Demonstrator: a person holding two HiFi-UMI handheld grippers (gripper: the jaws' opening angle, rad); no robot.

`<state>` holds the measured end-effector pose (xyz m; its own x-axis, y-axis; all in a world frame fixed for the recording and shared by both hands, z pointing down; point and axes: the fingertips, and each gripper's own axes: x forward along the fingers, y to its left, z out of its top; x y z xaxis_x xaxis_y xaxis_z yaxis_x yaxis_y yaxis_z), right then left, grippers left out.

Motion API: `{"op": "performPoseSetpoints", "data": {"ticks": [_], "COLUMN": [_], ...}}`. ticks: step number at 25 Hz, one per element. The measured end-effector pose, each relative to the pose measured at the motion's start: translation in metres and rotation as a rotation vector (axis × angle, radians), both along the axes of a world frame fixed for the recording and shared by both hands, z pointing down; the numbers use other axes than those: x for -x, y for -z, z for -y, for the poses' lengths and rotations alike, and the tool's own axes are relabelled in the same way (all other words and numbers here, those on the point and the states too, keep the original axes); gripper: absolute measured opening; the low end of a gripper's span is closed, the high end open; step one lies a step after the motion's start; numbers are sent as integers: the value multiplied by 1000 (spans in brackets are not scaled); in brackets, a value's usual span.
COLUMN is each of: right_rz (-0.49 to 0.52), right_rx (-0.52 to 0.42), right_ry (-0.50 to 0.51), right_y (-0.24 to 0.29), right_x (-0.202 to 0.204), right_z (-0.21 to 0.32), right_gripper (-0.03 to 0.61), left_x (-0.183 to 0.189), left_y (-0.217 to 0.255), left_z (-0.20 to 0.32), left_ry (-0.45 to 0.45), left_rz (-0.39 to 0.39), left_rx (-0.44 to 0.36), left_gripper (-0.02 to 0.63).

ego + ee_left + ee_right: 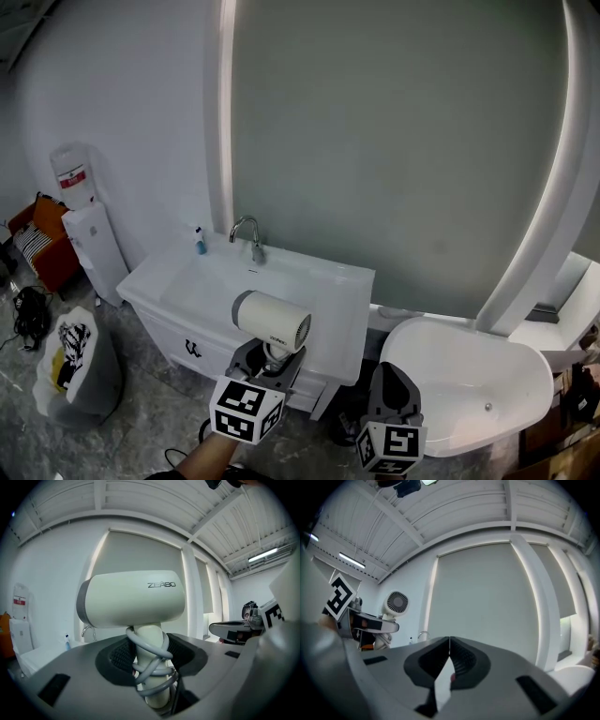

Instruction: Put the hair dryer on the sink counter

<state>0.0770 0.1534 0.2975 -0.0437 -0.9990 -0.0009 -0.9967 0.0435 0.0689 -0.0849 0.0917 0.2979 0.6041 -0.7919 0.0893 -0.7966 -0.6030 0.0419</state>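
The white hair dryer (pixel 272 322) hangs in the air in front of the white sink counter (pixel 319 281), its barrel level and its handle pointing down. My left gripper (pixel 270 361) is shut on that handle, which has a grey cord wound round it (pixel 150 660). In the left gripper view the dryer body (pixel 136 599) fills the middle, above the gripper (pixel 149 656). My right gripper (pixel 392 392) is lower right, shut with nothing between its tips (pixel 449 641). From its view the dryer's rear grille (pixel 397 603) shows at left.
A chrome faucet (pixel 248 236) and a small blue bottle (pixel 199 242) stand at the counter's back. A white bathtub (pixel 469 384) is at the right. A water dispenser (pixel 89 239), a printed bag (pixel 75 361) and an orange seat (pixel 42 244) sit at the left.
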Motion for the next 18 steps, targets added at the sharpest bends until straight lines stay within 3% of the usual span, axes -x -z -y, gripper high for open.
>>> {"op": "performPoseSetpoints", "data": {"ticks": [10,18], "right_rz": [37,29], "right_rx": [36,45], "right_ry": [24,25], "right_y": [-16,-20], "right_x": [-25,-30], "right_z": [10,53], "right_gripper": [21,21], "left_x": [-17,-27], "left_y": [-7,-10], "left_z": [9,52], "left_ry": [29,19], "left_rz": [-4,12], "left_rx": [6,-7], "left_gripper": [199,199]}}
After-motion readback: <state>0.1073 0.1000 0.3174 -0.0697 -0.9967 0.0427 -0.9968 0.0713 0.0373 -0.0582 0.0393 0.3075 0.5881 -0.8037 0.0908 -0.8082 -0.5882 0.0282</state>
